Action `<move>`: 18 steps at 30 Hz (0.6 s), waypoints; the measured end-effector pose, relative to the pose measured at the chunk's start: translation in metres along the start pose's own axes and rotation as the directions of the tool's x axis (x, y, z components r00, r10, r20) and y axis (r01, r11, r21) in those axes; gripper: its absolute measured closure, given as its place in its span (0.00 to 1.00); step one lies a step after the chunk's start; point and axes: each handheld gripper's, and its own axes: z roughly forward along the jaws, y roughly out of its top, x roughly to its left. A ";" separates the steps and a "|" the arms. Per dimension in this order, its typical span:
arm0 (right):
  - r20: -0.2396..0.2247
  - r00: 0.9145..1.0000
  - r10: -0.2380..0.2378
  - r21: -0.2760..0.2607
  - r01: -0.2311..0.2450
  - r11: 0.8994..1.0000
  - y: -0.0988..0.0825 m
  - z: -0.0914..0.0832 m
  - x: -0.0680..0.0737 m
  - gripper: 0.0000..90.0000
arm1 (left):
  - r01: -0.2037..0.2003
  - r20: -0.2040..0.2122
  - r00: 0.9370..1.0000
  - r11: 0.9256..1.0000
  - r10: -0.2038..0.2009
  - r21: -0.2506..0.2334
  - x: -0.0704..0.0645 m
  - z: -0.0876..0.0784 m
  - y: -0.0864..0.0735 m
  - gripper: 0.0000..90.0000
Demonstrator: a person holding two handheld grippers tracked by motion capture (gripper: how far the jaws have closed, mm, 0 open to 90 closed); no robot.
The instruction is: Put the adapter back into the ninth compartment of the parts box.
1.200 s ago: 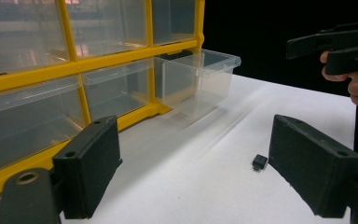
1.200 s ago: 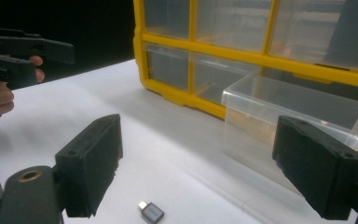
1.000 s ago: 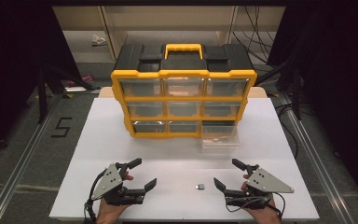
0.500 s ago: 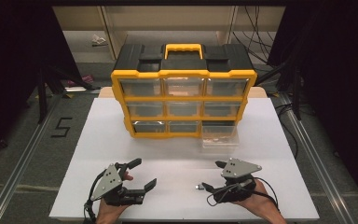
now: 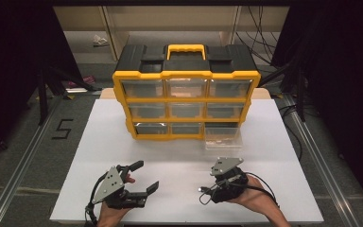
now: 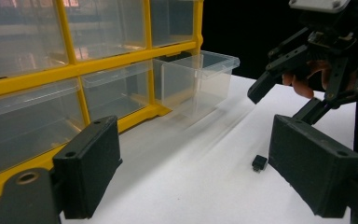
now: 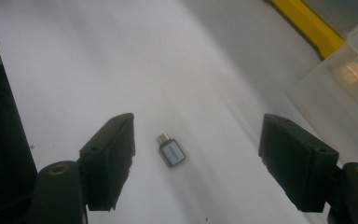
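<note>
small grey adapter (image 7: 171, 151) flat on table (image 7: 121, 70)

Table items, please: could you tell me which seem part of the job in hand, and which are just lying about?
Likely in play:
- small adapter, between the open right gripper jaws
- pulled-out clear drawer
- yellow drawer cabinet

Lying about:
- left gripper, open, idle
- cables behind the cabinet
- floor marking "5"

- Matt white worktop (image 5: 123, 137), smooth.
- Glossy yellow and black plastic organiser (image 5: 186, 75); clear plastic drawer (image 6: 200, 77).
- Matt black gripper pads (image 7: 109, 158); small grey metallic adapter (image 7: 171, 151).
</note>
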 end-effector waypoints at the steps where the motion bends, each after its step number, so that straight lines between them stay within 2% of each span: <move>1: -0.005 1.000 -0.008 0.012 0.008 1.000 0.001 0.002 0.000 0.33 | 0.000 0.000 1.000 1.000 0.000 0.000 0.000 0.000 0.000 0.18; 4: -0.015 1.000 -0.025 0.050 0.025 0.998 0.004 0.007 0.001 0.35 | 0.002 0.001 1.000 1.000 -0.002 0.000 0.000 0.000 0.000 0.18; 11: -0.020 0.998 -0.067 0.098 0.069 0.993 0.008 0.017 0.002 0.43 | 0.002 0.004 1.000 1.000 -0.002 0.000 0.000 0.001 0.000 0.18; 16: -0.043 0.997 -0.069 0.133 0.074 0.988 0.009 0.024 0.001 0.47 | 0.001 0.009 1.000 1.000 -0.001 -0.003 0.000 0.000 0.000 0.18; 18: -0.034 0.997 -0.075 0.142 0.079 0.987 0.009 0.027 0.001 0.50 | 0.001 0.013 1.000 1.000 -0.001 -0.004 0.000 0.000 0.000 0.18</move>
